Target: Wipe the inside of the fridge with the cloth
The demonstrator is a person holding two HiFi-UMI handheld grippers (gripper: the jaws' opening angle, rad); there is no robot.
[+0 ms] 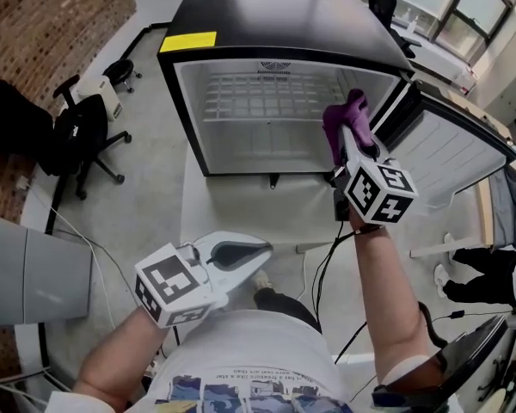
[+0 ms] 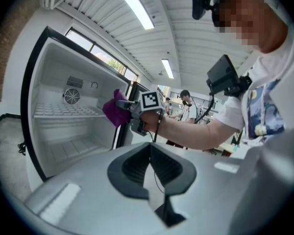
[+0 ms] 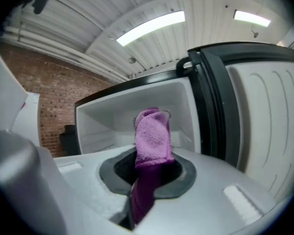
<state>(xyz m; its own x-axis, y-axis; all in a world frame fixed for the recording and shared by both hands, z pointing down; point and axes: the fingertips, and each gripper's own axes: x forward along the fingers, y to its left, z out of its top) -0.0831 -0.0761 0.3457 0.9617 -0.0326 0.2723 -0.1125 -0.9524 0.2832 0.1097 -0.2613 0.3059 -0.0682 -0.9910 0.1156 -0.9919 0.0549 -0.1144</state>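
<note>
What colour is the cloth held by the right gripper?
Purple cloth; clearest in the right gripper view.

Fridge (image 1: 275, 24) is standing ahead, door (image 1: 451, 149) hanging open at its right, 1 shelf (image 1: 267, 93) sitting inside. Right gripper (image 1: 348, 134) is holding cloth (image 1: 344, 114) at the opening's right edge. Left gripper (image 1: 241, 252) is hanging low, well apart. Chair (image 1: 77, 136) is standing left of fridge.

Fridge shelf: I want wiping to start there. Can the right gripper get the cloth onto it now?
Probably yes: the door is open, the right gripper holds the cloth at the opening of the fridge, and nothing stands between it and the shelf.
</note>
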